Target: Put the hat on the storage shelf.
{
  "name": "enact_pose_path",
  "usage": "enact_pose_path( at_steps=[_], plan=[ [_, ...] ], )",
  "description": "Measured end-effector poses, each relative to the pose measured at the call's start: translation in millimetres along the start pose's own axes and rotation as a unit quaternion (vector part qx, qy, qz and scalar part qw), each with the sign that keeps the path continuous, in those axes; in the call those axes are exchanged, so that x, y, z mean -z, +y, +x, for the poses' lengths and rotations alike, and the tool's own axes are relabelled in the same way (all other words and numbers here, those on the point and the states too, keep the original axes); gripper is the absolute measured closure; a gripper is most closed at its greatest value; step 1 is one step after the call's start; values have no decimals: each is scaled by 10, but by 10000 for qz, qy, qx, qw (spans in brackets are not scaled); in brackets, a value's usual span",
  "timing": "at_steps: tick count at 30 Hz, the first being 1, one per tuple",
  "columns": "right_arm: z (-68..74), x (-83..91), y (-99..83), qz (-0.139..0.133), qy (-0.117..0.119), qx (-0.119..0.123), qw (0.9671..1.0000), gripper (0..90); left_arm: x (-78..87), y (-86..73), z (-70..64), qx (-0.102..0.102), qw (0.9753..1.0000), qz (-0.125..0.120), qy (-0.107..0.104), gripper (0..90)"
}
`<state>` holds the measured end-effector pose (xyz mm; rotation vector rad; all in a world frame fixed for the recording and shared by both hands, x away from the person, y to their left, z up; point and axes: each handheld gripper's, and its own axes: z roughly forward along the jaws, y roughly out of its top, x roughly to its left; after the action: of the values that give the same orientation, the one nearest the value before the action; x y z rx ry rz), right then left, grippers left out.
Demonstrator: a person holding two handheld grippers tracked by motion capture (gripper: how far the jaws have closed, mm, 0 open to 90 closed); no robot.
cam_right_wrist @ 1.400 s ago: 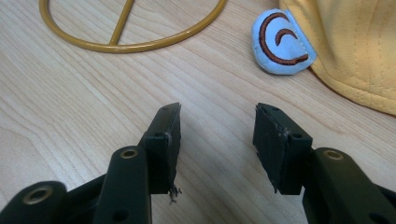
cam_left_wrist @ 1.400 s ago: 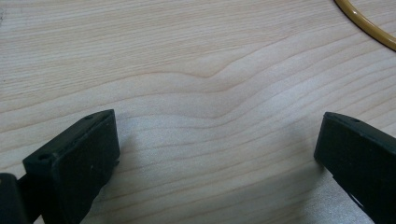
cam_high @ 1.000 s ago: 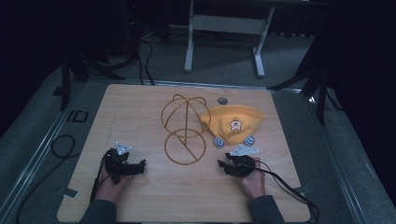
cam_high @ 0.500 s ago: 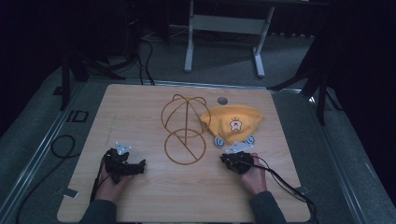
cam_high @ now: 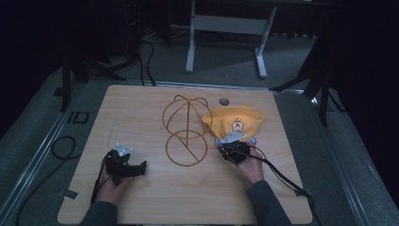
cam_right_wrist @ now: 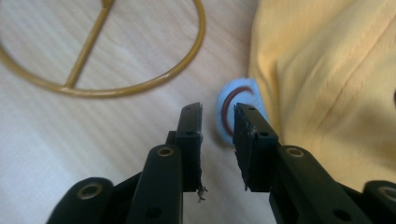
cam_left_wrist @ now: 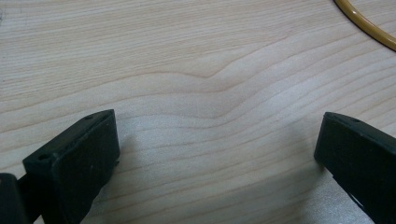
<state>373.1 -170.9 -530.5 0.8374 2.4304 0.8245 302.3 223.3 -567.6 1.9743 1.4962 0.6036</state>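
Note:
A yellow cloth hat with a cartoon face lies on the right half of the wooden table. A gold wire stand, a dome over a flat ring, stands just left of it. My right gripper is at the hat's near edge. In the right gripper view its jaws stand a narrow gap apart with nothing between them, just short of a blue round patch at the rim of the hat. The stand's ring lies to their left. My left gripper rests wide open on bare wood.
A small grey disc sits in the table top behind the hat. Cables lie on the floor left of the table, and one trails from my right gripper to the table's right edge. A white frame stands beyond the far edge.
My right gripper has crept forward and slightly left, up to the hat's near edge. The left gripper, hat and stand have not moved.

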Motion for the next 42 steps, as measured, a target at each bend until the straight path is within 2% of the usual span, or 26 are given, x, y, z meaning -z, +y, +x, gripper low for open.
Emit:
enact_pose_path(
  at_steps=[5,10,11,13,17,20,25,32,37,42],
  plan=[
    [-12,-101,84,112,-107,112,9998,677,0,0,0,0,10000,-1,-4,2],
    [-68,-241,74,338,-107,33,9994,652,0,0,0,1,10000,-2,-4,2],
    [-85,-277,70,409,-79,-13,9991,665,1,0,0,-3,10000,6,1,2],
    [-97,-285,71,414,-91,-14,9991,676,0,0,1,-4,10000,-2,-3,2],
    [-134,-301,67,431,-47,-189,9989,726,0,0,0,0,10000,-2,-4,2],
    [-153,-305,75,464,-29,-176,9988,782,0,0,0,0,10000,-1,-4,2],
    [-225,-280,102,561,185,-258,9979,831,0,0,0,0,10000,0,-5,2],
    [-259,-213,143,814,333,32,9961,835,-1,2,1,-9,10000,2,-8,2],
    [-301,-136,168,878,450,196,9949,835,-1,2,1,-9,10000,3,-8,2],
    [-344,-35,202,812,553,171,9950,837,-1,2,1,-9,10000,3,-8,2]
  ],
)
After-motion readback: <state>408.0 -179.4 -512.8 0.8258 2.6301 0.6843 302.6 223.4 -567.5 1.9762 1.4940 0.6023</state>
